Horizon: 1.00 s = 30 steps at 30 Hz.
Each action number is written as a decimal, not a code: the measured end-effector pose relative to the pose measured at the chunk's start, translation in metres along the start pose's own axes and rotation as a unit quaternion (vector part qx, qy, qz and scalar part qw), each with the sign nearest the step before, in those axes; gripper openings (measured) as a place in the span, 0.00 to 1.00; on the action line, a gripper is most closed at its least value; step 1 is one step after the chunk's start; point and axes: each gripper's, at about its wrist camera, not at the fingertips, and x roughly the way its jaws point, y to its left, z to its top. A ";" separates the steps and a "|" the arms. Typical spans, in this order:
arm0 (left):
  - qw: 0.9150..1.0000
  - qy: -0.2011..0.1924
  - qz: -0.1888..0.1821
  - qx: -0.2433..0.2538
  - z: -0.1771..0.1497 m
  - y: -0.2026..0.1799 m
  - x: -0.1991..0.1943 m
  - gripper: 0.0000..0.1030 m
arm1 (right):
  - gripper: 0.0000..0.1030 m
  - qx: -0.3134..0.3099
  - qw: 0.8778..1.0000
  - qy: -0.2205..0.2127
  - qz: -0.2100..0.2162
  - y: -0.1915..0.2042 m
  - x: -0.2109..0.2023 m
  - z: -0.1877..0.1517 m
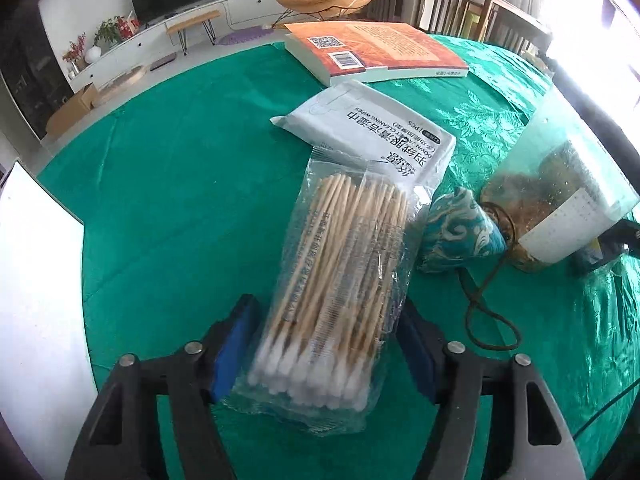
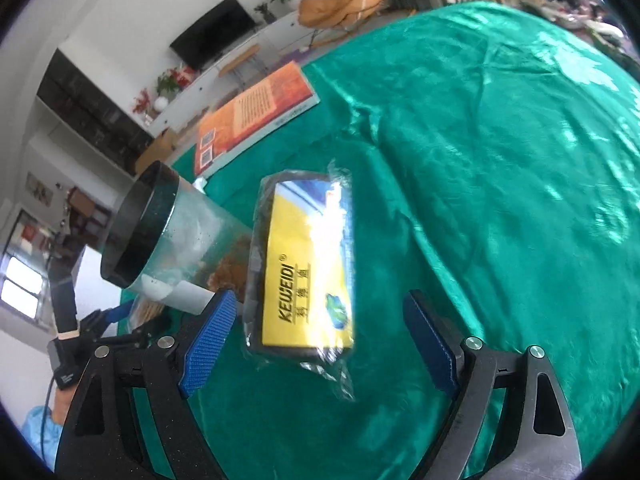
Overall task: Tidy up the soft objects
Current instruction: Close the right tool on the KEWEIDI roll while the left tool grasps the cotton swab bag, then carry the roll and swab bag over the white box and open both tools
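Observation:
A clear bag of wooden cotton swabs (image 1: 344, 264) lies on the green tablecloth (image 1: 180, 200), its far end resting on a white pack of cleaning wipes (image 1: 360, 128). My left gripper (image 1: 324, 356) is shut on the bag's near end, both blue pads against the plastic. In the right wrist view a wrapped dark sponge with a yellow label (image 2: 308, 264) lies flat on the cloth. My right gripper (image 2: 320, 332) stands open around it, the left pad close to the packet and a wide gap on the right. A blue patterned fabric pouch (image 1: 456, 228) sits right of the swabs.
A clear jar with a black lid (image 2: 168, 240) lies on its side between the two grippers, with a brown cord (image 1: 492, 312) beside it. An orange book (image 1: 376, 48) lies at the far edge. A white board (image 1: 36, 280) borders the table's left.

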 end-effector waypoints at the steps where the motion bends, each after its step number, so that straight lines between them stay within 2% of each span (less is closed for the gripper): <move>1: 1.000 -0.001 -0.002 0.004 0.001 -0.003 -0.002 0.43 | 0.83 -0.003 0.999 0.033 0.007 0.000 0.015 0.004; 2: 1.000 0.001 -0.003 0.002 0.002 -0.004 -0.004 0.39 | 0.82 -0.016 0.999 0.044 0.006 0.004 0.022 0.007; 3: 1.000 0.002 -0.008 -0.009 0.002 -0.003 -0.006 0.36 | 0.59 -0.044 0.998 0.037 -0.017 0.012 0.020 0.010; 4: 0.999 0.001 -0.019 -0.027 0.002 0.001 -0.010 0.34 | 0.54 -0.058 0.997 0.046 -0.020 0.016 0.021 0.013; 6: 0.997 -0.012 -0.039 -0.064 0.000 0.010 -0.023 0.32 | 0.54 -0.049 0.998 0.029 -0.036 0.017 0.007 0.015; 8: 0.994 -0.029 -0.057 -0.093 -0.003 0.018 -0.043 0.32 | 0.54 -0.044 0.998 -0.008 -0.048 0.012 -0.014 0.015; 12: 0.987 -0.067 -0.086 -0.120 -0.022 0.032 -0.099 0.32 | 0.54 -0.054 0.995 -0.068 -0.052 0.025 -0.068 0.006; 15: 0.981 -0.098 -0.101 -0.132 -0.047 0.044 -0.149 0.32 | 0.54 -0.083 0.992 -0.085 -0.033 0.052 -0.100 -0.008; 18: 0.976 -0.126 -0.099 -0.150 -0.085 0.065 -0.201 0.32 | 0.54 -0.115 0.990 -0.086 0.010 0.097 -0.121 -0.030; 22: 0.971 -0.143 -0.057 -0.184 -0.140 0.110 -0.255 0.32 | 0.54 -0.170 0.979 -0.067 0.093 0.179 -0.128 -0.072; 25: 0.965 -0.146 0.001 -0.217 -0.187 0.150 -0.284 0.32 | 0.54 -0.210 0.963 -0.039 0.163 0.248 -0.128 -0.109; 29: 0.957 -0.130 0.079 -0.247 -0.239 0.186 -0.291 0.33 | 0.54 -0.264 0.936 0.009 0.233 0.334 -0.119 -0.159; 30: 0.955 -0.122 0.103 -0.250 -0.249 0.191 -0.287 0.40 | 0.55 -0.275 0.930 0.021 0.243 0.351 -0.113 -0.170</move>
